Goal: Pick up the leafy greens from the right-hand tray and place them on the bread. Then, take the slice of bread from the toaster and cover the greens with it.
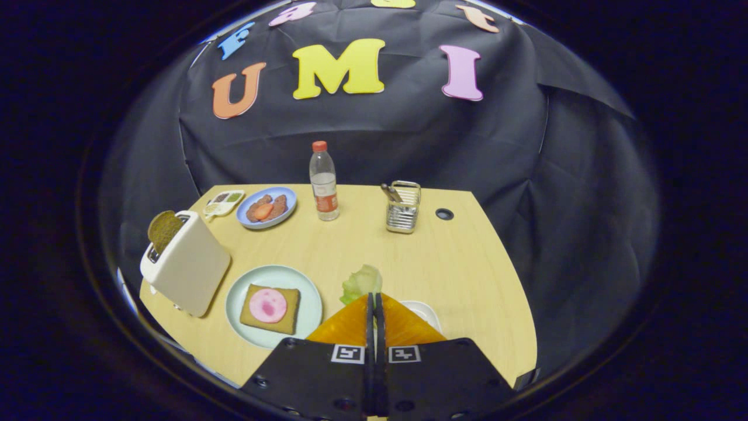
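My gripper [374,297] is shut, its two fingers pressed together on the lower edge of the pale leafy greens [360,282], which stick up just past the fingertips. The white right-hand tray [425,311] peeks out from behind the right finger. To the left of the fingers a light green plate [305,298] holds a brown slice of bread [290,316] topped with a round pink slice [267,305]. Further left stands a cream toaster [190,270] with a dark bread slice [163,229] poking out of its slot.
Beyond the fingers on the wooden table [456,263] stand a water bottle [323,182] and a metal utensil holder [403,209]. A blue plate of food [266,207] and a small white dish [224,203] sit at the far left. A cable hole [444,214] is at the far right.
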`<state>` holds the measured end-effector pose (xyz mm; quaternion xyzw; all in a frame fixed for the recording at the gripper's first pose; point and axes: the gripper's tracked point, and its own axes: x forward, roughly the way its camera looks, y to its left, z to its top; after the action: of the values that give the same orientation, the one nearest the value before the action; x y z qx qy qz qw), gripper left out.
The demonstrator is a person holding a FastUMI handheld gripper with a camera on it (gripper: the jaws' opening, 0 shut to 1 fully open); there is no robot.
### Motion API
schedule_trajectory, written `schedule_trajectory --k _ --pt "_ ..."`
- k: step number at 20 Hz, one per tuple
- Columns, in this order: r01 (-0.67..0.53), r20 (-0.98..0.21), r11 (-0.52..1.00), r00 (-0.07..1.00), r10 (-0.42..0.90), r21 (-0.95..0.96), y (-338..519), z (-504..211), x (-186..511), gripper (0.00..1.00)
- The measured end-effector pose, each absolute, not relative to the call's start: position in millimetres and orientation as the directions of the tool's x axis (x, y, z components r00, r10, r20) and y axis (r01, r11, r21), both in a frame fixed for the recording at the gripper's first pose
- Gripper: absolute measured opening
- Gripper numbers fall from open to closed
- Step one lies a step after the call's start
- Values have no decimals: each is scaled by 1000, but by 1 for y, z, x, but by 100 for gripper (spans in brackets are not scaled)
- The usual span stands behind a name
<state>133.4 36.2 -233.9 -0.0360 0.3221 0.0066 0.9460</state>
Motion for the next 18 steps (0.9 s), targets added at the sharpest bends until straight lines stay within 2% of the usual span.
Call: schedule_trajectory --k 11,18 --pt "-178 -627 983 772 108 -50 177 -232 121 0" --pt "-297 -693 955 687 220 8 254 -250 120 0"
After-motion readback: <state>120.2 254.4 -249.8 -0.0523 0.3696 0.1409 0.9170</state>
